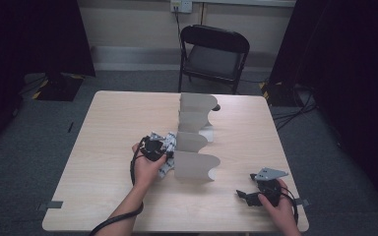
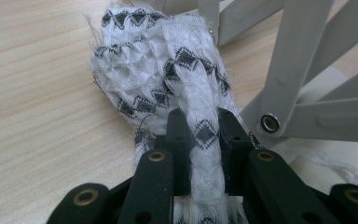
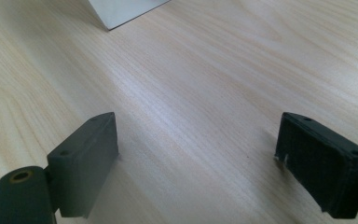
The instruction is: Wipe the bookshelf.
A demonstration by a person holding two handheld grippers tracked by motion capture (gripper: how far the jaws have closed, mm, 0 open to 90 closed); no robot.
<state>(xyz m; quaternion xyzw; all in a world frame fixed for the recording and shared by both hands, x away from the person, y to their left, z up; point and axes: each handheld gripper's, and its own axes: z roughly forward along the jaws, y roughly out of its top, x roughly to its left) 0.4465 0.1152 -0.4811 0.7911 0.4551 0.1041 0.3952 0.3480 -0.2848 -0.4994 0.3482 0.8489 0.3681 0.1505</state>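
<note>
In the high view the patterned cloth [image 1: 166, 147] is mostly hidden behind the left hand [image 1: 147, 164] and the grey folding rack [image 1: 195, 140]; its far end is cut off. Light wooden desk [image 1: 103, 147], grey carpet, black folding chair [image 1: 211, 56] behind. Left hand-held gripper [image 2: 204, 135] is clamped on a bunched fold of the white, black-diamond cloth, which lies on the desk just beside the rack. Right hand-held gripper [image 3: 196, 154] has jaws wide apart, holding nothing, low over bare desk.
</note>
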